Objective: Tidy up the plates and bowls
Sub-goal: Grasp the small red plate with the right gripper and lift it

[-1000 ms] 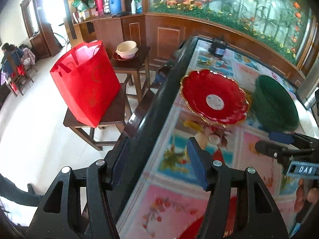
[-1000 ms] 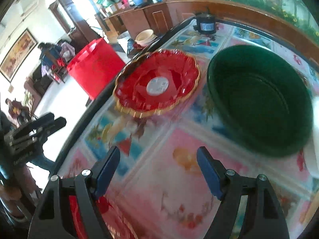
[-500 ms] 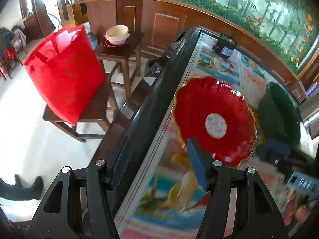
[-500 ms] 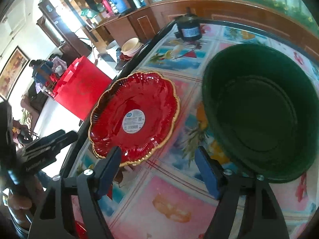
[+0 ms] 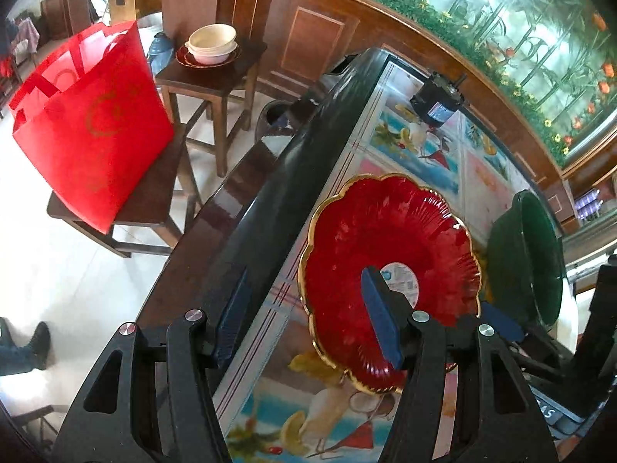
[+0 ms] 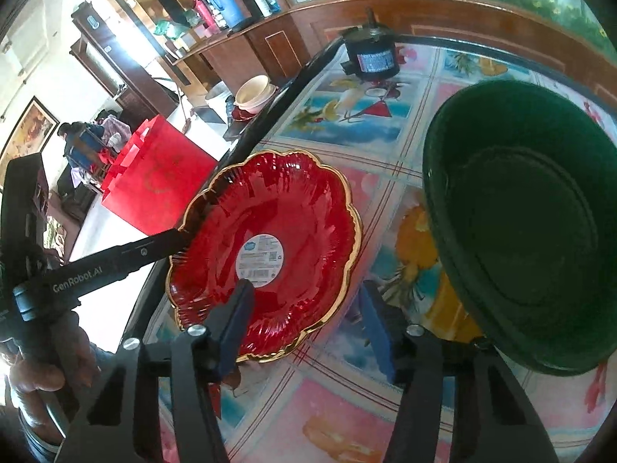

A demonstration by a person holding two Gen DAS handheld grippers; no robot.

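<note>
A red scalloped plate (image 5: 389,254) (image 6: 266,231) with a gold rim and a round white label lies on the picture-covered table (image 6: 347,123), near its black left edge. Beside it on the right stands a large dark green bowl (image 5: 528,262) (image 6: 532,223). My left gripper (image 5: 306,320) is open, straddling the plate's left rim with its right finger over the plate; the right wrist view shows it (image 6: 154,247) reaching that rim. My right gripper (image 6: 304,328) straddles the plate's near right rim. Its jaws are closing and the pads stand clear of the plate.
A black cylindrical motor (image 5: 437,106) (image 6: 372,59) sits at the table's far end. Left of the table, a red bag (image 5: 88,131) rests on one stool and cream bowls (image 5: 212,44) on a plate on another. A wooden counter runs behind.
Both grippers have come in on the red plate, which now sits between each pair of fingers. The right jaws have narrowed. The left gripper slid along the table's edge and tipped downward.
</note>
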